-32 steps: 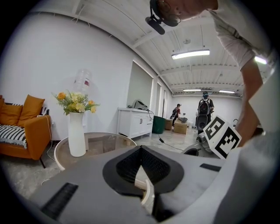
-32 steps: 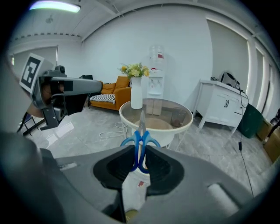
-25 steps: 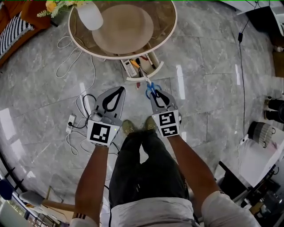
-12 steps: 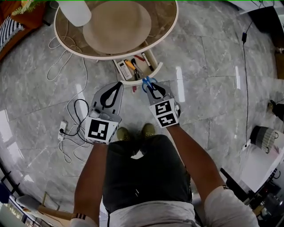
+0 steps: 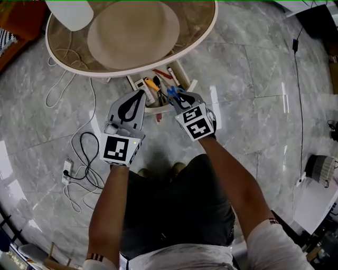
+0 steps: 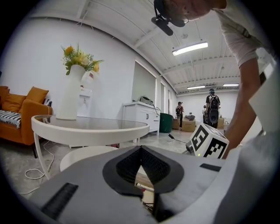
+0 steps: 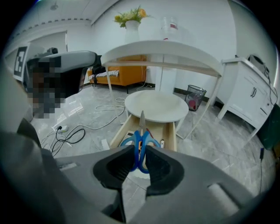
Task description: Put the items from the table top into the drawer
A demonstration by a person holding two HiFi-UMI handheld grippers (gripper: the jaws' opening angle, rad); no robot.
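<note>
Scissors (image 7: 139, 139): pinched by the blue handles in the right tongs (image 7: 139, 158), held above the open drawer (image 7: 120, 129).
Handling: judged light, stiff, sharp-tipped; handles are best gripped.
Left tongs (image 6: 141, 151): pressed together, empty.

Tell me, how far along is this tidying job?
Nearly done, it seems. Done: pens and small tools already lie in the open drawer. In hand: the right hand-held gripper grips blue scissors just above that drawer; the left hand-held gripper is shut and empty. Left: drop the scissors in. Only a white vase shows on the table top, so little else seems to remain.
</note>
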